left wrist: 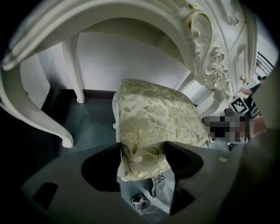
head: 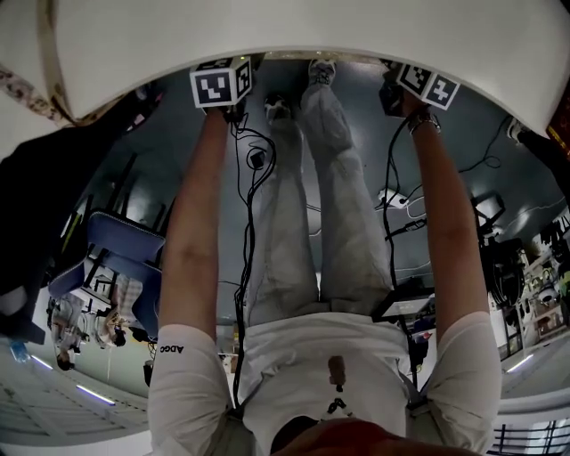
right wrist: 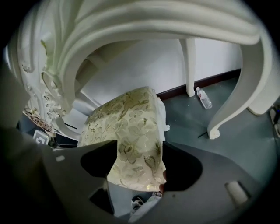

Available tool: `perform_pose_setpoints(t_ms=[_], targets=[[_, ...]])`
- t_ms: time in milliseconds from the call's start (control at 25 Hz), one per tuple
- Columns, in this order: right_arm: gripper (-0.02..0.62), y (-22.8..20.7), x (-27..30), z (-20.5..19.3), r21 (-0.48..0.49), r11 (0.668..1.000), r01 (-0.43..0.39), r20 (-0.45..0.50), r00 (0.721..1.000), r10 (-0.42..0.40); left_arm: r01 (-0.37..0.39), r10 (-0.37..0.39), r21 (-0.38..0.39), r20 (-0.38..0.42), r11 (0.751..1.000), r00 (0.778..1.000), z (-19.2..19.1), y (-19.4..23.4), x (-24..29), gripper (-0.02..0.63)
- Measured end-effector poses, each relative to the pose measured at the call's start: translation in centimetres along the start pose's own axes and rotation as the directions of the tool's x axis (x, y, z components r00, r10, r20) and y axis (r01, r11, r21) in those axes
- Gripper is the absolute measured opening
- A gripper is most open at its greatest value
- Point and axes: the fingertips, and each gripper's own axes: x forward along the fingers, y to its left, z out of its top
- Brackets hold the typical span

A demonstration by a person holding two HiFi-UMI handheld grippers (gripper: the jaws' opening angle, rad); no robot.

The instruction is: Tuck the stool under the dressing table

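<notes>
The stool's cushion (left wrist: pixel 153 118), cream with a gold leaf pattern, sits beneath the white carved dressing table (left wrist: pixel 205 48). My left gripper (left wrist: pixel 142 162) is shut on the cushion's near corner, one dark jaw on each side. The right gripper view shows the same cushion (right wrist: pixel 131 127) under the table's arch (right wrist: pixel 166 22), with my right gripper (right wrist: pixel 138 164) shut on its other near corner. In the head view the white tabletop (head: pixel 312 27) hides the stool. Only the marker cubes of the left gripper (head: pixel 223 98) and right gripper (head: pixel 414 93) show at its edge.
A curved table leg (left wrist: pixel 39 118) stands left of the stool, another (right wrist: pixel 236 96) to its right. A plastic bottle (right wrist: pixel 204 98) lies on the dark floor by the wall. The person's shoes (head: pixel 298 89) are close behind the stool. A blue chair (head: pixel 125 254) stands nearby.
</notes>
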Motion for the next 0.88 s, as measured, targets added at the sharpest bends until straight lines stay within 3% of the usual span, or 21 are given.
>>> perform_pose_setpoints(t_ms=[160, 280, 440, 720, 880], targets=[[0.342, -0.1, -1.0, -3.4, 0.014, 1.0, -0.014, -0.02, 1.0, 0.014, 0.006, -0.005, -0.016, 0.017, 1.0, 1.0, -0.1, 0.3, -0.3, 0.322], [0.351, -0.2, -1.5, -6.1, -0.086, 0.996, -0.006, -0.076, 0.997, -0.001, 0.034, -0.03, -0.054, 0.071, 0.998, 0.997, -0.3, 0.0, -0.6, 0.319], [0.351, -0.5, -1.6, -6.3, -0.165, 0.986, 0.032, -0.069, 0.997, -0.044, 0.047, -0.034, -0.108, 0.118, 0.993, 0.992, -1.6, -0.3, -1.4, 0.301], [0.34, -0.3, -1.9, -8.2, -0.296, 0.943, 0.151, -0.059, 0.983, -0.176, 0.013, -0.015, 0.031, 0.038, 0.999, 0.999, -5.8, -1.6, -1.8, 0.296], [0.252, -1.0, -2.0, -8.8, -0.273, 0.94, 0.204, -0.056, 0.972, -0.227, -0.043, 0.043, 0.116, 0.002, 0.992, 0.999, -6.0, -2.1, -1.3, 0.269]])
